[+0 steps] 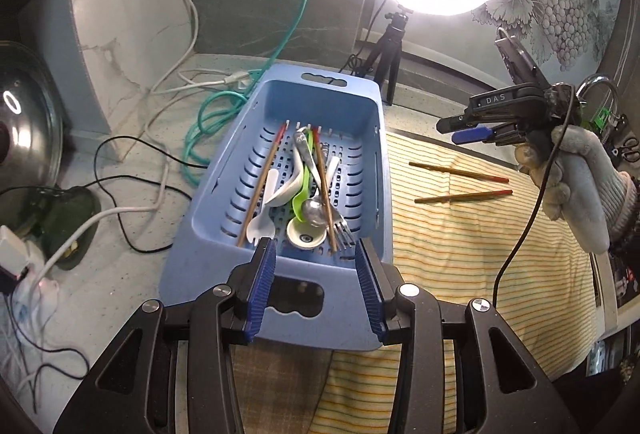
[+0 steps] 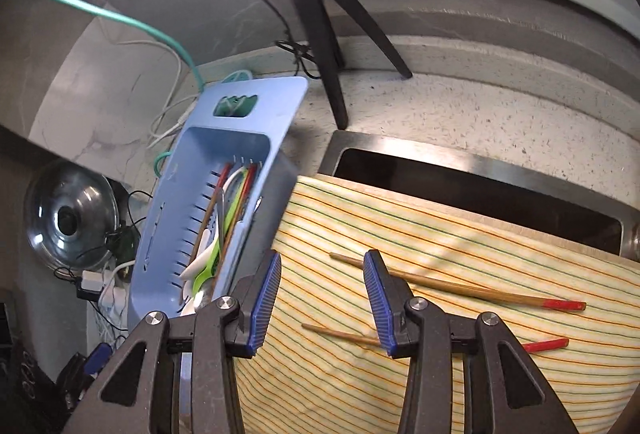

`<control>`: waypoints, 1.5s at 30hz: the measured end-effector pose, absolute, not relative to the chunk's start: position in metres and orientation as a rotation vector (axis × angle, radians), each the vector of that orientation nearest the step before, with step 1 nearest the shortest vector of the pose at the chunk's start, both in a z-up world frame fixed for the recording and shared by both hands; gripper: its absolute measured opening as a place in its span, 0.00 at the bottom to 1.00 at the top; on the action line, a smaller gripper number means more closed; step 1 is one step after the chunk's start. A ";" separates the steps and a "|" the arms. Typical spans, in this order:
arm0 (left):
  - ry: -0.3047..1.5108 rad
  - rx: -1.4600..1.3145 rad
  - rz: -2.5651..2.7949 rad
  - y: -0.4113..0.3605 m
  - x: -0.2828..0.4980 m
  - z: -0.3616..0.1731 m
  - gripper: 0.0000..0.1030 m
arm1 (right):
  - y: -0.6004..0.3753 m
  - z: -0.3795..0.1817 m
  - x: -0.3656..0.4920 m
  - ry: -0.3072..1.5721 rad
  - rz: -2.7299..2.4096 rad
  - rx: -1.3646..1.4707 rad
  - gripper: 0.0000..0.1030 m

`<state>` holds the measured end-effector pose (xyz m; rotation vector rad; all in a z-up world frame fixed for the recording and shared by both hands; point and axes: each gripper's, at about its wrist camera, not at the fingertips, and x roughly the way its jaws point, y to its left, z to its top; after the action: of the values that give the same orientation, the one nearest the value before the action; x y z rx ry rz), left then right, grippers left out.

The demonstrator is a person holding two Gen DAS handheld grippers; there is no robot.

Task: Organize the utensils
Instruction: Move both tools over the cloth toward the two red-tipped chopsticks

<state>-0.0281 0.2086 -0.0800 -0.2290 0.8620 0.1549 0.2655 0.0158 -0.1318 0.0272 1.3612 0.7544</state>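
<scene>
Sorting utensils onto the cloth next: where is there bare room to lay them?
The striped cloth is bare behind the two chopsticks, toward the sink, and in front of them. The blue basket is crowded with piled utensils.

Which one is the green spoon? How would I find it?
Look in the blue basket left of the striped cloth. Among the chopsticks and white and metal utensils, the green spoon lies down the middle. It is the only bright lime-green piece.
</scene>
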 end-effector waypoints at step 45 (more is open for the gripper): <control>0.899 -0.150 -0.020 0.138 0.000 -0.080 0.39 | -0.017 -0.191 0.150 1.573 1.049 -0.319 0.29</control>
<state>0.0000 0.1382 -0.0801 -0.1495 0.8989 -0.0195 0.1504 -0.0172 -0.1910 -0.3185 1.5731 1.0487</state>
